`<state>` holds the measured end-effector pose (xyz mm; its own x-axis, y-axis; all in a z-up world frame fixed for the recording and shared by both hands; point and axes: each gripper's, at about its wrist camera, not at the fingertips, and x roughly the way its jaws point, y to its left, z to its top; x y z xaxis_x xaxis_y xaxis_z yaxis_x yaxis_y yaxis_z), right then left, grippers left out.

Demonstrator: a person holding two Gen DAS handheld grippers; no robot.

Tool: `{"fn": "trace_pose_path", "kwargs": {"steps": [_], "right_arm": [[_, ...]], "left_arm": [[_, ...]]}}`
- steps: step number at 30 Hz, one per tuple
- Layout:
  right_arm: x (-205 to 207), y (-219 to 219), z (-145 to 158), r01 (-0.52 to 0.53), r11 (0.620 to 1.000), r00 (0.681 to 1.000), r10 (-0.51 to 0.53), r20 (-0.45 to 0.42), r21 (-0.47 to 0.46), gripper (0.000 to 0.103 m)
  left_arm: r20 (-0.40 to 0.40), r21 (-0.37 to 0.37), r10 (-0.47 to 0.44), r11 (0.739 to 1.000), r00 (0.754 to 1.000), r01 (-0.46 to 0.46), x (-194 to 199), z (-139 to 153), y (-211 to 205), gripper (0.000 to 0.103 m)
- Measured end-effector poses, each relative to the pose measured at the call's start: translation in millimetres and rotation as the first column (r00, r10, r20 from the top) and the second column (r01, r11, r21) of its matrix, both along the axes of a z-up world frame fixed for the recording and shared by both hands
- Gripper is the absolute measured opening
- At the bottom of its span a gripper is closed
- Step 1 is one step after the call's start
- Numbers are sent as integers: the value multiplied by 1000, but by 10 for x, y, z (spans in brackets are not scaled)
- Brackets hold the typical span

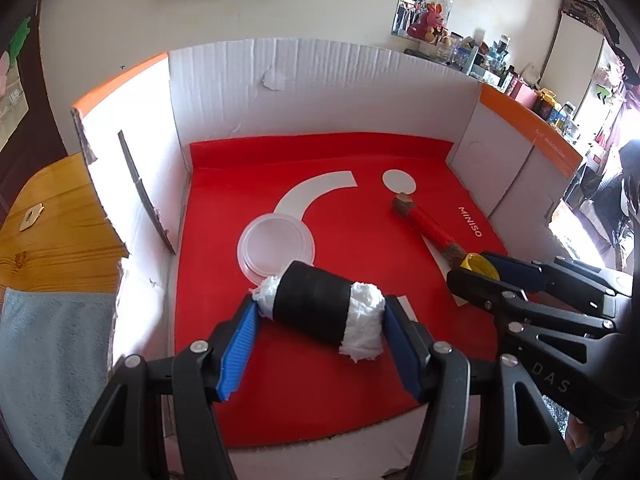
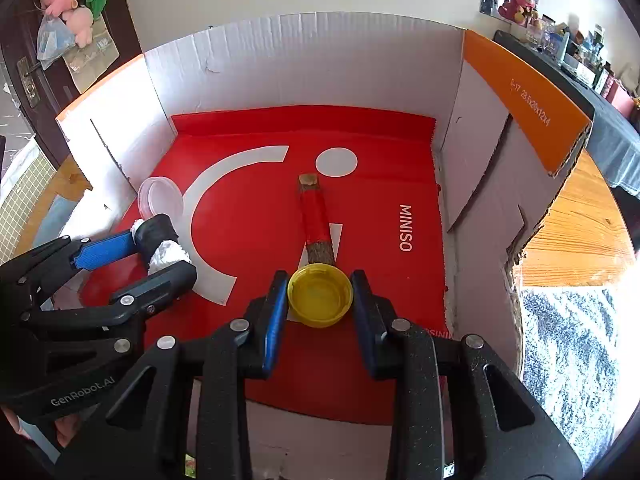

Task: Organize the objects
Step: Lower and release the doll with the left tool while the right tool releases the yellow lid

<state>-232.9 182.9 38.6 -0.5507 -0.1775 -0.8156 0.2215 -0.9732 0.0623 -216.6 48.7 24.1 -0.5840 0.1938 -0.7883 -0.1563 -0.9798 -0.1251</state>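
**Both grippers loaded over the red mat**

Low in the left wrist view, your left gripper has its jaws closed on the black-wrapped roll, one blue pad at each white cottony end, the roll lying crosswise at centre frame. In the right wrist view, your right gripper clamps the yellow cap at lower centre, hollow side up, pads pressed to its left and right rim.

Just beyond the cap, the red-wrapped stick lies on the red mat, its near bark end touching or tucked under the cap's far edge; you can't tell which. Past the roll, at middle left of the left view, the clear plastic lid rests flat on the mat. Farther back, the white cardboard wall closes off the upper frame.
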Motion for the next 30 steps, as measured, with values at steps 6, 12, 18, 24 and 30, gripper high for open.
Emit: {"fn": "trace_pose_path", "kwargs": {"steps": [6, 12, 18, 24, 30], "right_arm": [[-6, 6, 5, -2, 1000, 1000, 2, -3, -12, 30], [13, 2, 5, -5, 1000, 1000, 5, -8, -8, 30], [47, -9, 9, -9, 1000, 1000, 9, -15, 4, 30], [97, -21, 25, -15, 1000, 1000, 15, -23, -1, 39], [154, -27, 52, -18, 1000, 999, 18, -34, -5, 41]], "left_arm": [[2, 8, 0, 1000, 1000, 0, -4, 6, 1, 64], [-2, 8, 1, 1000, 1000, -1, 2, 12, 3, 64], [-18, 1, -3, 1000, 1000, 3, 33, 40, 2, 65], [-23, 5, -3, 1000, 1000, 3, 74, 63, -15, 66], [-39, 1, -5, 1000, 999, 5, 139, 99, -12, 66]]}}
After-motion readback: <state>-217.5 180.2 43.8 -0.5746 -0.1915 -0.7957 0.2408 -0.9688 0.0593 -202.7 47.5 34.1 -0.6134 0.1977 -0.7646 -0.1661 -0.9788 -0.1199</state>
